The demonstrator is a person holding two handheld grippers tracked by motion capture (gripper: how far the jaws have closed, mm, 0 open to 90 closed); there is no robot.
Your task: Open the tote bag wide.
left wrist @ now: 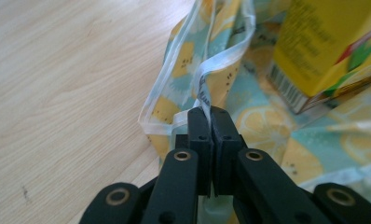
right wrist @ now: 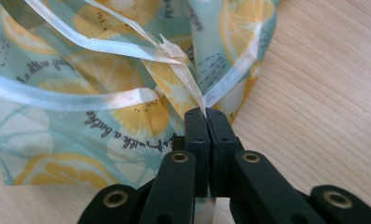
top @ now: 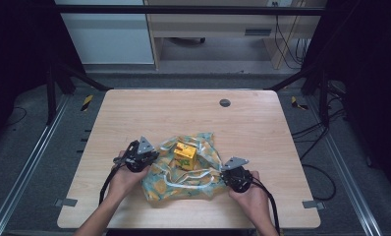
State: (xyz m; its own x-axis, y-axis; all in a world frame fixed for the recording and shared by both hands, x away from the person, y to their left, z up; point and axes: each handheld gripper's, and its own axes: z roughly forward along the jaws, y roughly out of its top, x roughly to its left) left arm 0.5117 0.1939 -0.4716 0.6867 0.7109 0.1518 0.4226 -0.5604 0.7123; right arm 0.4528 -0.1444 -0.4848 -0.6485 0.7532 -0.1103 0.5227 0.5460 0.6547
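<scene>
A lemon-print bag (top: 183,177) in teal and yellow lies crumpled on the wooden table (top: 183,113), near its front edge. A yellow carton (top: 184,155) stands on the bag's middle; the left gripper view shows this carton (left wrist: 323,51) at upper right. My left gripper (top: 152,158) is at the bag's left side, shut on the bag's white-trimmed edge (left wrist: 204,86), pinched at the gripper's tips (left wrist: 209,114). My right gripper (top: 223,174) is at the bag's right side. It (right wrist: 205,114) is shut on a white trim strip (right wrist: 188,79) of the bag.
A small dark round grommet (top: 225,103) sits in the table near its far edge. Bare wood lies all around the bag. Beyond the table stand a desk and cables on a grey floor.
</scene>
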